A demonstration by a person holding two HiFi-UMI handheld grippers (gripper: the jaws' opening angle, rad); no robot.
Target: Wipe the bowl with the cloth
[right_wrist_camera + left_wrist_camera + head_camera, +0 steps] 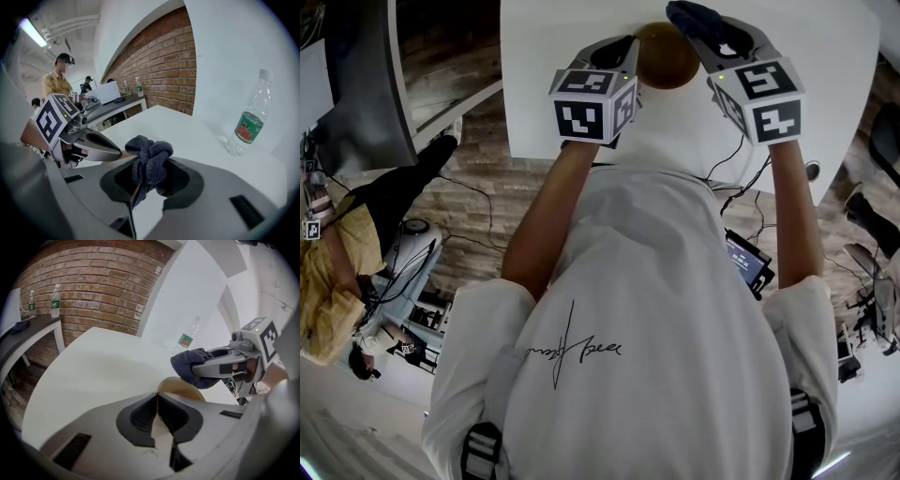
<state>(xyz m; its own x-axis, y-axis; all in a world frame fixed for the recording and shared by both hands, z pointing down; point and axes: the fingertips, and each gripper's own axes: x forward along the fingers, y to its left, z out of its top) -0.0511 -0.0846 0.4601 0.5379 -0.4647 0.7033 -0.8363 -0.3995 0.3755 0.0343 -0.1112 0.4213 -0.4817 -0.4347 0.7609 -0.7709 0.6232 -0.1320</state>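
A brown wooden bowl (667, 56) sits on the white table (572, 37). My left gripper (632, 49) is at the bowl's left side. In the left gripper view its jaws are shut on the bowl's thin rim (180, 386). My right gripper (701, 26) is shut on a bunched dark blue cloth (689, 14) and holds it over the bowl's right edge. The cloth (149, 161) fills the jaws in the right gripper view, where the bowl is almost wholly hidden. From the left gripper view, the cloth (187, 364) hangs just above the bowl.
A clear plastic water bottle (247, 124) with a green label stands on the table beyond the bowl. A brick wall and a dark side table with bottles (55, 301) lie to the left. People (56, 79) stand further off. Cables and gear lie on the floor.
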